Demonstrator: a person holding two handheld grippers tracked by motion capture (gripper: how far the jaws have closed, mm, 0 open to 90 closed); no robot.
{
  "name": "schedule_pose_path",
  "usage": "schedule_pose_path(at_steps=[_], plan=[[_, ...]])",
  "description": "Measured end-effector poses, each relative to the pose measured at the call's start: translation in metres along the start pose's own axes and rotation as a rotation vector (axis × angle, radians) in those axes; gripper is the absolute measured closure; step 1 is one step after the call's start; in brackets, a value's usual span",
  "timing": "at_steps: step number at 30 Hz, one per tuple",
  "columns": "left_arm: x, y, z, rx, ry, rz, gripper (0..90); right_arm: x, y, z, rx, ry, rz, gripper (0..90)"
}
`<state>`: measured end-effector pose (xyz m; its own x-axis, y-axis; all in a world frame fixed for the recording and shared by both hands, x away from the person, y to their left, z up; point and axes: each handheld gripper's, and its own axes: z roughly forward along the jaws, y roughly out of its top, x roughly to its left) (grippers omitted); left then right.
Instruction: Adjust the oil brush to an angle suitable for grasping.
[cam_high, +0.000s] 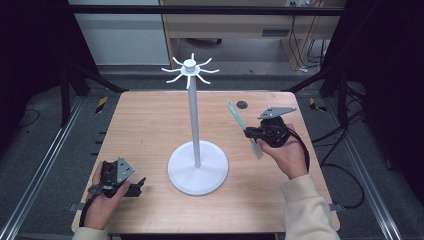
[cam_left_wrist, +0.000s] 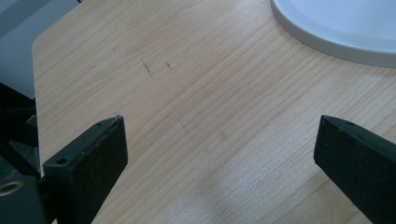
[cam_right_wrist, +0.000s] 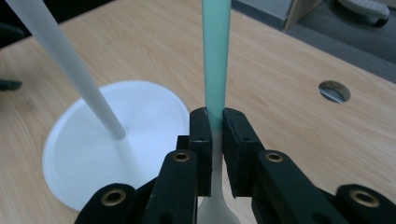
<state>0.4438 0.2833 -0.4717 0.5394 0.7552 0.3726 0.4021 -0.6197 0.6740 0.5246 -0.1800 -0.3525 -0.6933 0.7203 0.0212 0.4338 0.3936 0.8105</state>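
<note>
Teal-handled utensil with a pale translucent head sits raised above the light wooden counter in the high view, pinched by the right tongs, to the right of the white hook-topped stand; the left tongs rest near the counter's front left corner. In the left gripper view, the left tongs gape wide over bare wood. In the right gripper view, the right tongs are clenched on the utensil's handle.

light: even, from above, table bright | surroundings: dark at left and right edges | shadows: soft, faint beneath stand base | glare: none | blur: near jaws soft in both gripper views | high view: slightly soft, little distortion
</note>
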Motion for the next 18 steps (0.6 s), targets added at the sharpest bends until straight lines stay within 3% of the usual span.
schedule_pose_path(at_steps=[6,13,18], plan=[[0.0,0.0,0.0,-0.001,-0.001,0.0,2.5,0.003,0.002,0.0,-0.064,0.007,0.016,82.5],[0.0,0.0,-0.001,-0.004,0.0,0.002,2.5,0.01,0.003,-0.009,-0.089,-0.033,0.018,82.4],[0.0,0.001,-0.001,-0.006,0.001,0.004,2.5,0.014,-0.002,-0.021,-0.145,-0.053,0.025,82.4]])
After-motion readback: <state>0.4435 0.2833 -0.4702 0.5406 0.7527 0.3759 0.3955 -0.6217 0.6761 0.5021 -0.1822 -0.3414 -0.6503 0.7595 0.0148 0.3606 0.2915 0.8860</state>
